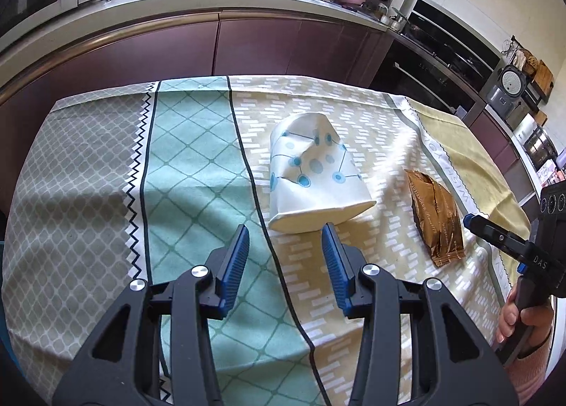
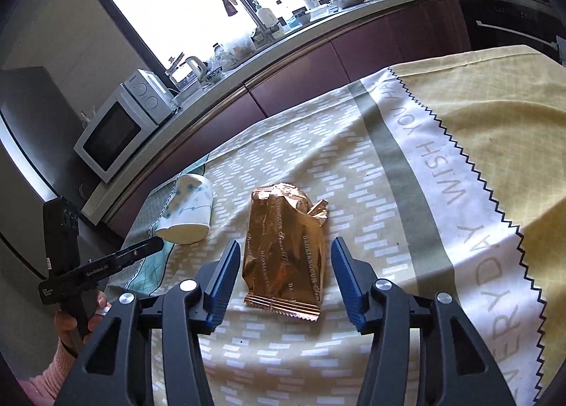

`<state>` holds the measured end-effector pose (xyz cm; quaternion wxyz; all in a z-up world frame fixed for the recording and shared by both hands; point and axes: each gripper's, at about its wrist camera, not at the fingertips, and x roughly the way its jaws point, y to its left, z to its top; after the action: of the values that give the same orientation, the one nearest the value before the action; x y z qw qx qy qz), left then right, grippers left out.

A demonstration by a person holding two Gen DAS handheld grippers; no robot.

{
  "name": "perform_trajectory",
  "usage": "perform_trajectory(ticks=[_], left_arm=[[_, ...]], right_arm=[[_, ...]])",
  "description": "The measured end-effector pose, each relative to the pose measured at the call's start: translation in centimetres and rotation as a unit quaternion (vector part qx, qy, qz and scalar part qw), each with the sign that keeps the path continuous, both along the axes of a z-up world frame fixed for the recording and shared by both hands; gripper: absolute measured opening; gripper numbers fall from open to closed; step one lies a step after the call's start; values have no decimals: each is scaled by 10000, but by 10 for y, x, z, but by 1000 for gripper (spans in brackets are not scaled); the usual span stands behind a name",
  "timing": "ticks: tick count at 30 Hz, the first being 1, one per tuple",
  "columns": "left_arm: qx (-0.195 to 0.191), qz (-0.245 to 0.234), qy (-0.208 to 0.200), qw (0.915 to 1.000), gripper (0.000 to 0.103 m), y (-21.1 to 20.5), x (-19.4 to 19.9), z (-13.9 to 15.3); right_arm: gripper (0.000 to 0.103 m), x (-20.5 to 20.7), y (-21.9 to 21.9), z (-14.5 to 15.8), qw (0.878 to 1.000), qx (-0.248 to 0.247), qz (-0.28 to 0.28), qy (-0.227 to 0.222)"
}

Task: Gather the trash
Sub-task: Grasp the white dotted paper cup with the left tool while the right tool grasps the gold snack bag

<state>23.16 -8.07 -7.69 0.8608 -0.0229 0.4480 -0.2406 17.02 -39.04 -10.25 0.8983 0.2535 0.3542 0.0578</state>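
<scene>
We held our left gripper [image 1: 284,229] with its blue-padded jaws spread wide and nothing between them, just short of the crumpled white paper cup with blue dots [image 1: 313,172], which lay on its side on the patterned tablecloth [image 1: 198,165], its flattened mouth turned toward us. Our right gripper [image 2: 284,245] was also wide apart and gripped nothing; the torn, shiny copper-coloured foil snack wrapper [image 2: 284,252] lay flat on the cloth between its two fingers, touching neither pad. The cup sat near the wrapper, to its left. Beyond the table ran a kitchen counter [image 2: 247,55] carrying a white microwave [image 2: 116,123].
</scene>
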Motion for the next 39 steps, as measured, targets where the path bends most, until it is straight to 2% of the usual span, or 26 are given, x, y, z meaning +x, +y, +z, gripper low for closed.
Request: perform_trajectory(ticks=[6, 15, 17, 20, 24, 25, 31, 39], left_arm=[[100, 4, 39, 9999, 33, -10, 12, -4], [121, -13, 81, 9999, 18, -16, 20, -9], [112, -32, 108, 9999, 12, -18, 21, -11], [93, -33, 79, 9999, 11, -17, 20, -12], [24, -46, 50, 10000, 9, -16, 17, -9], [5, -43, 46, 10000, 9, -14, 16, -8], [-53, -29, -44, 10000, 8, -5, 5, -1], [-232, 12, -184, 9996, 7, 17, -15, 16]], right_arm=[[52, 8, -4, -12, 9996, 229, 34, 145], [51, 16, 0, -12, 9993, 325, 123, 135], [44, 16, 1, -13, 9993, 331, 139, 141], [32, 18, 3, -15, 9990, 351, 194, 199], [23, 18, 5, -15, 9989, 372, 220, 205], [16, 18, 5, -14, 9989, 373, 227, 198], [8, 16, 8, -10, 9986, 416, 317, 45], [7, 7, 24, 12, 9975, 401, 509, -291]])
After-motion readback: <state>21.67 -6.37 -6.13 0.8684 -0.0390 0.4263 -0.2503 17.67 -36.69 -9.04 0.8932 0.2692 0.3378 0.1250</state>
